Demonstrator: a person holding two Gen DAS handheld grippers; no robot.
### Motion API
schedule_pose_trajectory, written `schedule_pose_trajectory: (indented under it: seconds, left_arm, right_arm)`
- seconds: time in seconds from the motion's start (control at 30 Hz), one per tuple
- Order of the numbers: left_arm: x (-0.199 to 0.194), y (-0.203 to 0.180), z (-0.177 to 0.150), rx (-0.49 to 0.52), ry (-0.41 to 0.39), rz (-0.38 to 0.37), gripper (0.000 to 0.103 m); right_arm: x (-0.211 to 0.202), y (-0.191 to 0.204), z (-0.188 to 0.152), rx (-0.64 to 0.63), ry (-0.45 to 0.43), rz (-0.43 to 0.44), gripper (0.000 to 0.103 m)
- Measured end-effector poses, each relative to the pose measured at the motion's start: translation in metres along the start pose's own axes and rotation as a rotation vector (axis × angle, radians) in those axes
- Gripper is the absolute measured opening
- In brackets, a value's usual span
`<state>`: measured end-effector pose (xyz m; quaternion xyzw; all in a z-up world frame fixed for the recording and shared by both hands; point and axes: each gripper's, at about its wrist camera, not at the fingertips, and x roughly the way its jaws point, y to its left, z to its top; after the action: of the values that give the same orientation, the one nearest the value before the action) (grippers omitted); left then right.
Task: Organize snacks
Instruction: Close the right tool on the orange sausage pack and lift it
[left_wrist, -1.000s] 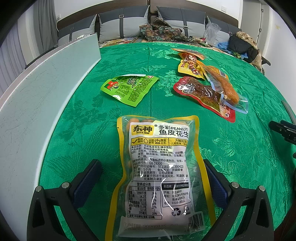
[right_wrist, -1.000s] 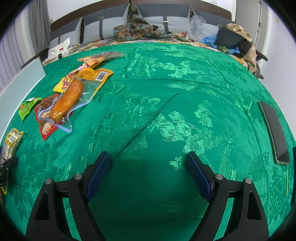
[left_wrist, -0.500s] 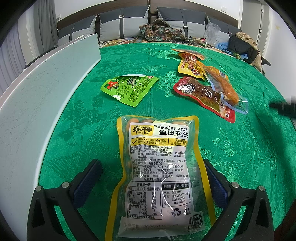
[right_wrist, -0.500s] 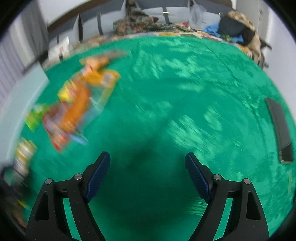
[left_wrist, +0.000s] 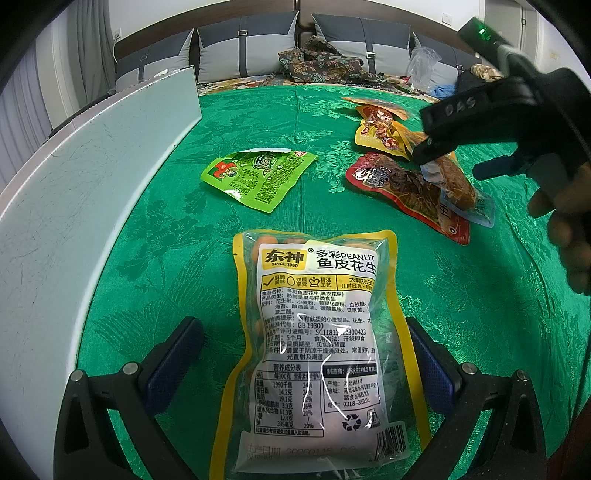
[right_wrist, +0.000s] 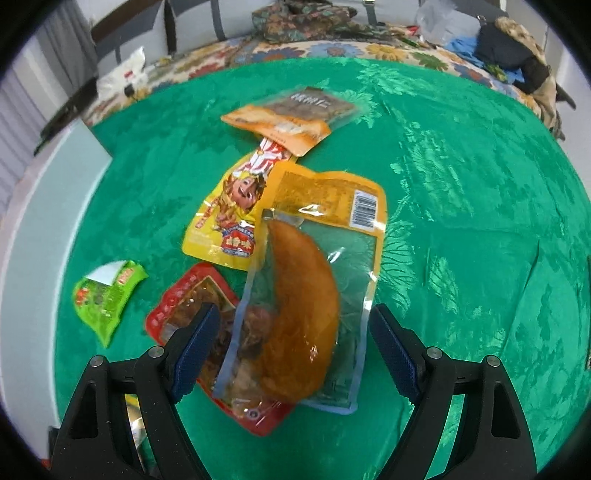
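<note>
A clear pouch holding an orange chicken leg (right_wrist: 295, 314) lies on the green patterned tablecloth (right_wrist: 480, 221), directly between the two blue-padded fingers of the right gripper (right_wrist: 293, 345), which are spread wide on either side of it and do not touch it. The pouch's near left part overlaps a red snack packet (right_wrist: 184, 306); its far end, printed yellow with a barcode, lies over the edge of a yellow cartoon packet (right_wrist: 229, 214). Farther away, an orange and grey packet (right_wrist: 291, 114) lies touching the top of the yellow one. To the left, apart from the pile, lies a green snack packet (right_wrist: 107, 295).

In the left wrist view, a yellow-edged peanut bag (left_wrist: 317, 339) lies label-up on the cloth between the fingers of the left gripper (left_wrist: 304, 363), which are also spread wide, with a gap on each side of the bag. The green packet lies beyond it, and the pile of red and yellow packets sits far right, where the black body of the right gripper hangs above it, held by a hand (left_wrist: 569, 229) at the right edge. A pale board (left_wrist: 85, 177) stands along the left side of the cloth. Grey cushions (left_wrist: 247, 48) and a heap of patterned fabric (left_wrist: 325, 62) line the far edge.
</note>
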<state>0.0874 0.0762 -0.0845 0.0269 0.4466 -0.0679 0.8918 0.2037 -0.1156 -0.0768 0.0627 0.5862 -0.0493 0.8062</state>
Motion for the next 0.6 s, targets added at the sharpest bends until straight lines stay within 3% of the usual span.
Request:
schedule_pose_trajectory:
  seconds: [0.1,0.23,0.4,0.6]
  left_arm:
    - [0.0,0.0,0.0,0.0,0.0,0.0,0.103]
    - [0.0,0.0,0.0,0.0,0.0,0.0,0.103]
    - [0.0,0.0,0.0,0.0,0.0,0.0,0.103]
    - [0.0,0.0,0.0,0.0,-0.001,0.0,0.103]
  right_arm:
    - [0.01,-0.002,-0.002,-0.012,0.026,-0.026,0.086]
    - [0.014,-0.011,-0.001,0.033,0.032,0.017,0.086]
    - [0.016,-0.009,0.001,0.045,0.043,0.005,0.087]
    - [0.025,0.007,0.006,-0.124,0.024,-0.082,0.086]
